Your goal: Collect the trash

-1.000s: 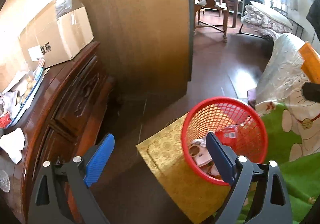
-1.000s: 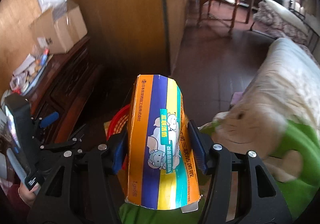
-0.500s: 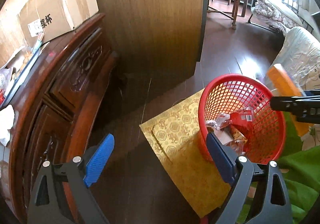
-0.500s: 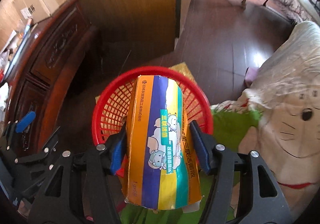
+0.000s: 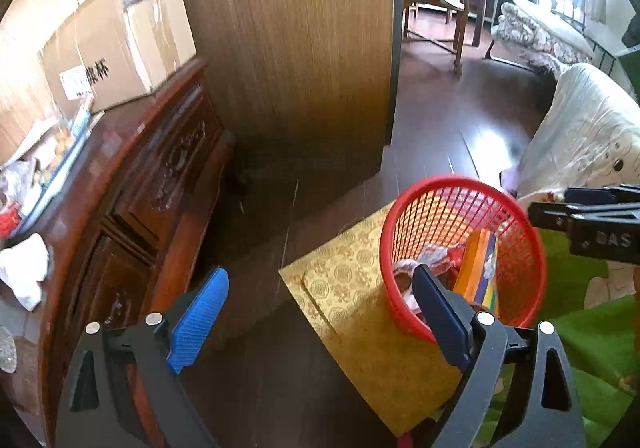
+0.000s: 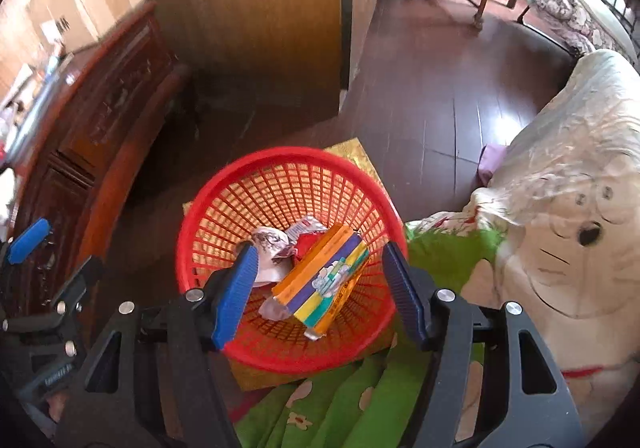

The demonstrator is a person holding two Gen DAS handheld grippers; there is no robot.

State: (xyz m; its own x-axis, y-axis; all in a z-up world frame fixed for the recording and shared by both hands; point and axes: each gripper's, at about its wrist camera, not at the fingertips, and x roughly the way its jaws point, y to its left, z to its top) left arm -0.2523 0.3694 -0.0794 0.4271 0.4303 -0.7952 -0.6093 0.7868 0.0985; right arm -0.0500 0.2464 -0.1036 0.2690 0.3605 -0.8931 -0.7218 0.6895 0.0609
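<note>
A red mesh basket [image 6: 288, 168] stands on a gold patterned box [image 5: 360, 320]. An orange, purple and yellow carton [image 6: 320, 280] lies inside it among crumpled wrappers [image 6: 272, 244]. My right gripper [image 6: 320, 288] is open and empty just above the basket's near rim. In the left wrist view the basket [image 5: 532, 232] is at the right with the carton [image 5: 478, 268] in it. My left gripper [image 5: 320, 320] is open and empty, left of the basket, over the dark floor.
A dark carved wooden cabinet [image 5: 132, 200] stands at the left with cardboard boxes [image 5: 112, 56] and clutter on top. A wood-panel partition [image 5: 300, 48] stands behind. A cat-print blanket [image 6: 560, 208] and green cloth [image 6: 360, 400] lie at the right.
My right gripper opened and let go of the carton, which dropped into the red basket. The left gripper shifted slightly and stayed open.
</note>
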